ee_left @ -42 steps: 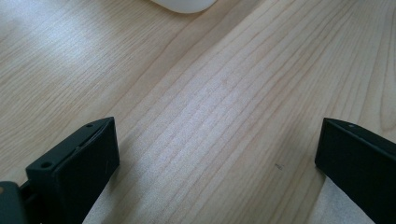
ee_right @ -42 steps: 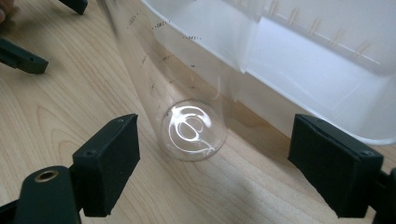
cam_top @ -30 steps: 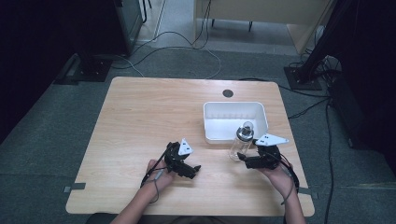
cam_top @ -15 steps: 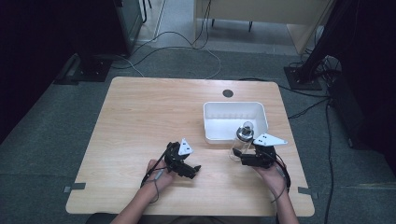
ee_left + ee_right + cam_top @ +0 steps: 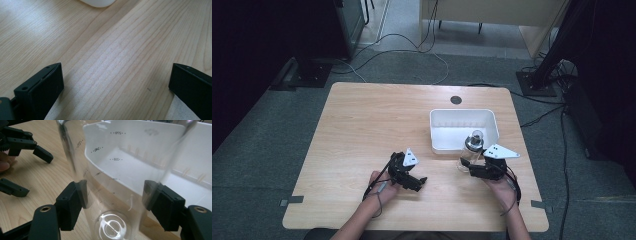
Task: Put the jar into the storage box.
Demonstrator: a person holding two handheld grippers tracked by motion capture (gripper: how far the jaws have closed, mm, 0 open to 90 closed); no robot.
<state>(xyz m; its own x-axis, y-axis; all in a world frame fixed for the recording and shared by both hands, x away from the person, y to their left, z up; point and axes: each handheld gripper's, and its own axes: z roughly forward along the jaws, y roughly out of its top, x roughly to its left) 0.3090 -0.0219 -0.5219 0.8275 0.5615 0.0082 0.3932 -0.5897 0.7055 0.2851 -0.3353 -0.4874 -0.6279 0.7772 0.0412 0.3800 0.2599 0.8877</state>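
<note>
A clear measuring bottle [image 5: 470, 151] with a dark collar and a clear domed cap stands just in front of the white bin [image 5: 462, 111], leaning toward it. My right gripper [image 5: 466, 169] is shut on its lower body. In the right gripper view both pads [image 5: 76, 195] press the clear wall of the bottle [image 5: 120, 170], whose printed scale reads up to 270. My left gripper [image 5: 420, 183] rests low over bare wood at the front middle, open. In the left gripper view its jaws stand wide apart with nothing between them.
The white bin looks to hold nothing; a corner of it [image 5: 98, 2] shows ahead of the left gripper. A round black grommet [image 5: 456, 100] sits near the table's far edge. The left gripper's fingers [image 5: 42, 155] lie a short way left of the bottle.
The right gripper and the bottle have shifted slightly left and toward the person. The left gripper has not moved.
</note>
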